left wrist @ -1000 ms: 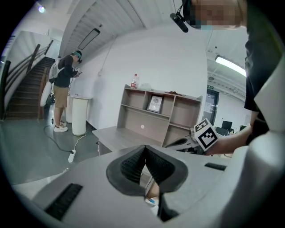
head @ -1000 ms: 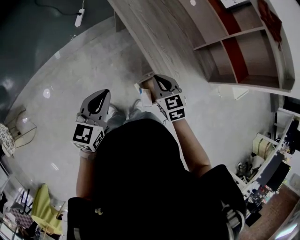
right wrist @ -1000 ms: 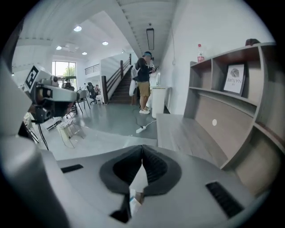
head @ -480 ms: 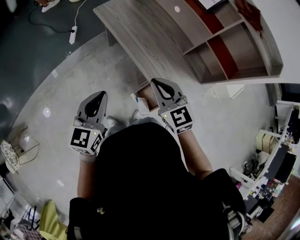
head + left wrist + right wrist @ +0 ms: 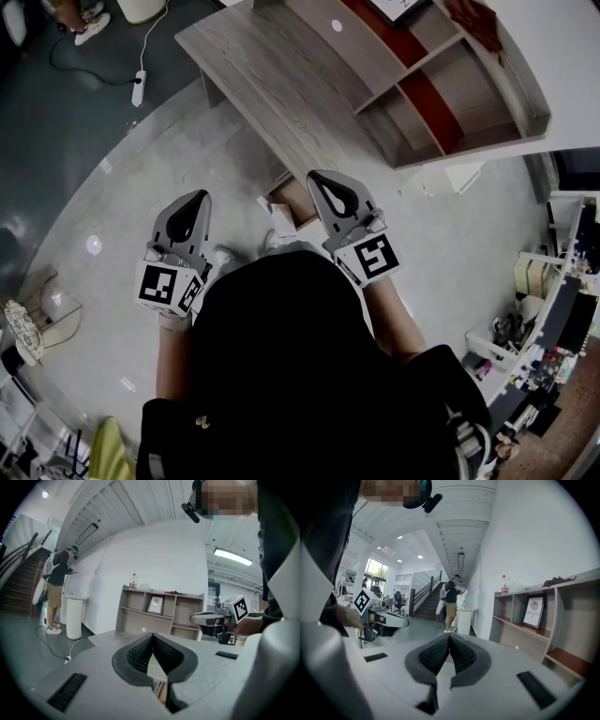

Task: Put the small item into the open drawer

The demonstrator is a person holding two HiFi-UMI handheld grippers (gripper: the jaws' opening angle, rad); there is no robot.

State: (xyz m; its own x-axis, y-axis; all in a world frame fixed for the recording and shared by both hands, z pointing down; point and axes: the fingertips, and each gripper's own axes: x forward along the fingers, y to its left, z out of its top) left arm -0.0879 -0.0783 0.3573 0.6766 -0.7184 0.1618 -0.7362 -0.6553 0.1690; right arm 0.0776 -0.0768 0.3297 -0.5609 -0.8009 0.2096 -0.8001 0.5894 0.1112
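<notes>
**Both jaws shut and empty beside the open drawer**

My right hand-held gripper (image 5: pixel 325 180) has its jaws pressed together with nothing between them, and its own view (image 5: pixel 449 635) shows the dark pads meeting at the tip. My left hand-held gripper (image 5: pixel 194 199) is the same: tips touching and nothing pinched (image 5: pixel 152 634).

The open drawer (image 5: pixel 295 197) sits in the middle of the head view, just left of the right gripper's tip and between my two grippers. It is near the right one and well apart from the left. At its near corner lies a small pale thing (image 5: pixel 279 223). I take it for the small item, but I cannot tell whether it rests inside the drawer or against its front. The drawer seems to pull out from the desk (image 5: pixel 272 75) toward the lower left of the frame, so its long axis runs roughly toward me.

If anything is left to do, the right hand is the one placed for it, needing only a short reach leftward and down.

Both forearms reach forward from my dark torso. The right gripper angles up and left, the left one up and slightly right. A shelf unit (image 5: pixel 450 84) fills the upper right, and grey floor (image 5: pixel 112 216) spreads to the left.
</notes>
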